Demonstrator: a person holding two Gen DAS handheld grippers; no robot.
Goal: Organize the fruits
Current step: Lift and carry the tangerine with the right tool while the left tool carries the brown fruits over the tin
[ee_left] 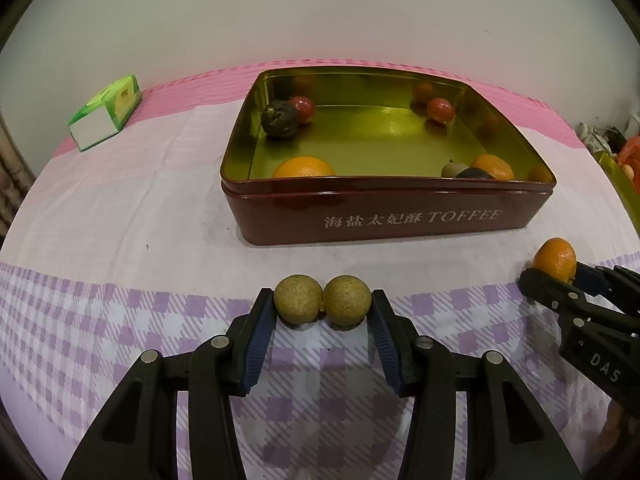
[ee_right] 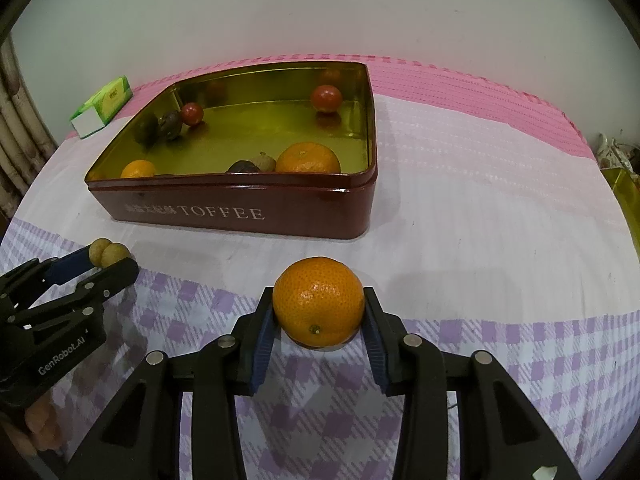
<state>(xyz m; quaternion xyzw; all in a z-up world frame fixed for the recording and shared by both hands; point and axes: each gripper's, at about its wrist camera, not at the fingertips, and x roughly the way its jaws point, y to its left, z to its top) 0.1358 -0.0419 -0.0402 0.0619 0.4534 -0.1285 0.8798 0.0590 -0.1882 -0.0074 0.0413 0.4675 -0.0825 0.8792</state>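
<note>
My left gripper (ee_left: 322, 304) is shut on two small tan-green longans (ee_left: 298, 299) side by side, held just above the checked cloth in front of the tin. My right gripper (ee_right: 319, 312) is shut on an orange (ee_right: 319, 307); it also shows in the left wrist view (ee_left: 555, 260). The longans also show in the right wrist view (ee_right: 106, 253). A dark red TOFFEE tin (ee_left: 384, 216) with a gold inside stands ahead, open. It holds two red fruits (ee_left: 440, 110), two oranges (ee_left: 304, 167), a dark wrinkled fruit (ee_left: 280, 119) and small ones by the near wall.
A green and white carton (ee_left: 105, 112) lies at the back left near the wall. A pink mat (ee_right: 460, 80) runs behind the tin. Another gold tin edge (ee_right: 624, 196) and clutter show at the far right. The cloth (ee_right: 480, 240) lies flat right of the tin.
</note>
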